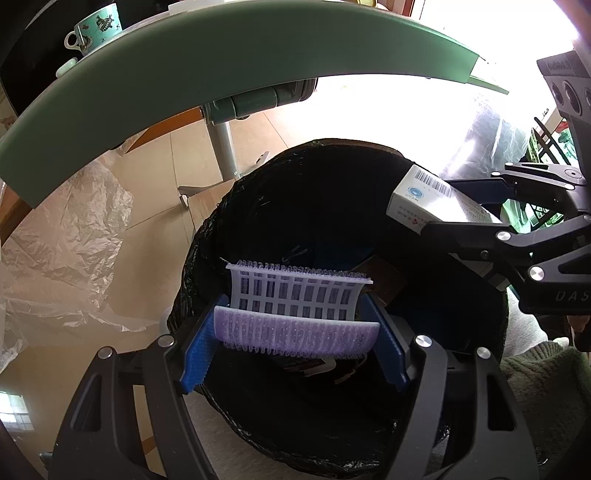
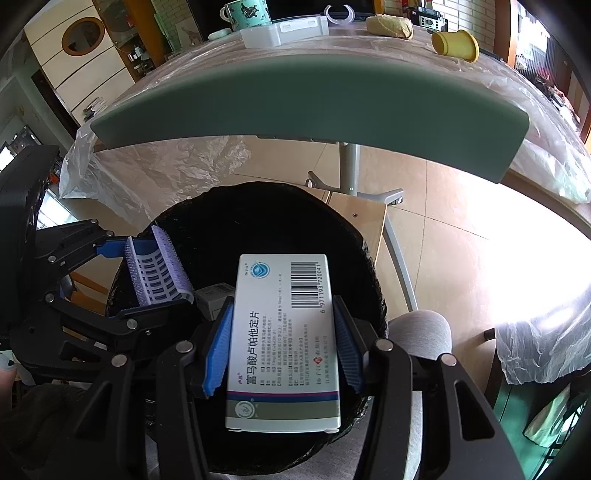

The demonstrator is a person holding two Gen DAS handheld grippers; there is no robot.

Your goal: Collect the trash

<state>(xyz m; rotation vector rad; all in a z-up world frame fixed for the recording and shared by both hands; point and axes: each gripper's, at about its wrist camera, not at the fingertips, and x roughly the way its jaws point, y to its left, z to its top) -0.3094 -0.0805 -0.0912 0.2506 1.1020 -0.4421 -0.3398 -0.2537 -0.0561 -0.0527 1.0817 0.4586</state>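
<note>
A bin lined with a black bag (image 1: 369, 184) (image 2: 258, 214) stands on the floor below the table edge. My left gripper (image 1: 291, 350) is shut on a purple and white hair roller (image 1: 295, 306) and holds it over the bin's mouth; it also shows in the right wrist view (image 2: 159, 269). My right gripper (image 2: 280, 350) is shut on a white medicine box (image 2: 284, 339) with a barcode, also over the bin. The box shows in the left wrist view (image 1: 424, 195) at the right. Some boxes lie dark inside the bin.
A green-edged table (image 2: 295, 96) covered in clear plastic sheet is above. On it stand a teal mug (image 2: 247, 13), a clear plastic box (image 2: 284, 31), a yellow cup (image 2: 456, 44) and a brown lump (image 2: 389, 26). A table leg (image 2: 349, 166) stands behind the bin.
</note>
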